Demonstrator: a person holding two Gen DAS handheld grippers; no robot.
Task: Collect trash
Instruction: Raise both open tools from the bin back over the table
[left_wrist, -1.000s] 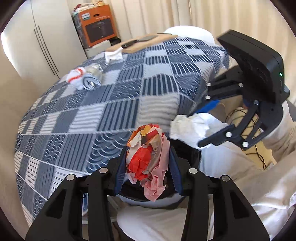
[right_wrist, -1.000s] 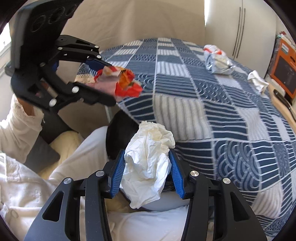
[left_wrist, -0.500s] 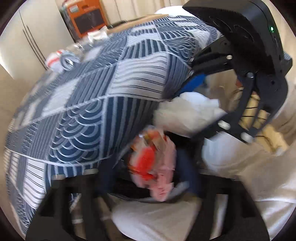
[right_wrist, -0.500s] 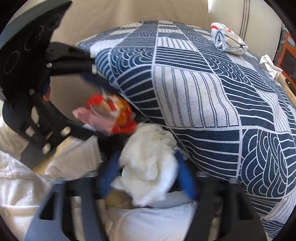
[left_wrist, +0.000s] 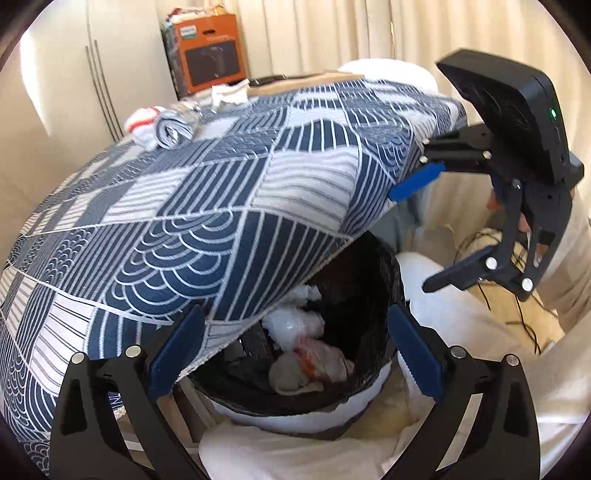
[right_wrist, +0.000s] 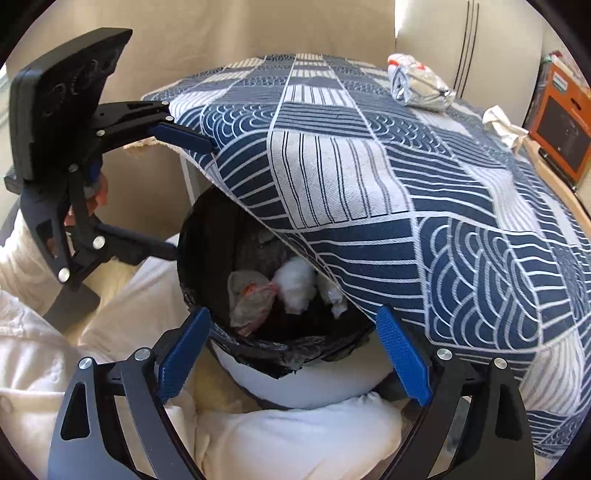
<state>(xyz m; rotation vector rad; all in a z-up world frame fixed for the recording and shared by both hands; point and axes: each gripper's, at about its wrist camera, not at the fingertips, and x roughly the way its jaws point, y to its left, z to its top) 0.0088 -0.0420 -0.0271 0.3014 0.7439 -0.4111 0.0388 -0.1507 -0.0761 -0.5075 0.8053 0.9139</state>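
Left gripper (left_wrist: 295, 354): its jaws have just been opening and are standing wide apart, with nothing between the blue pads; it is hanging over the bin, and its left finger (left_wrist: 173, 354) is lying against the hanging edge of the cloth.
Right gripper (right_wrist: 295, 350): its jaws have also just been opening and are now standing wide apart and empty, above the near rim of the bin.
Bin (right_wrist: 258, 349): a white bin with a black liner is standing on the floor, just under the near corner of the table; the cloth is covering part of its mouth.
Wrapper (left_wrist: 321, 360): a crumpled pink and orange wrapper is lying inside the bin, near the bottom.
Tissue (right_wrist: 295, 284): a white crumpled tissue is lying inside the bin, just beside the wrapper, partly under the cloth.
Cloth (left_wrist: 207, 206): a blue and white patterned cloth is covering the table and hanging over its near corner.
Foil bag (right_wrist: 421, 88): a crushed silver bag is lying on the table near the far edge, well apart from the bin.
Napkin (right_wrist: 502, 123): a white crumpled napkin is lying near the far right edge of the table.
Box (left_wrist: 207, 55): an orange box is standing behind the far edge of the table.
Person: a hand (right_wrist: 94, 192) is holding the left gripper; white clothing (right_wrist: 295, 435) is showing just below the bin.
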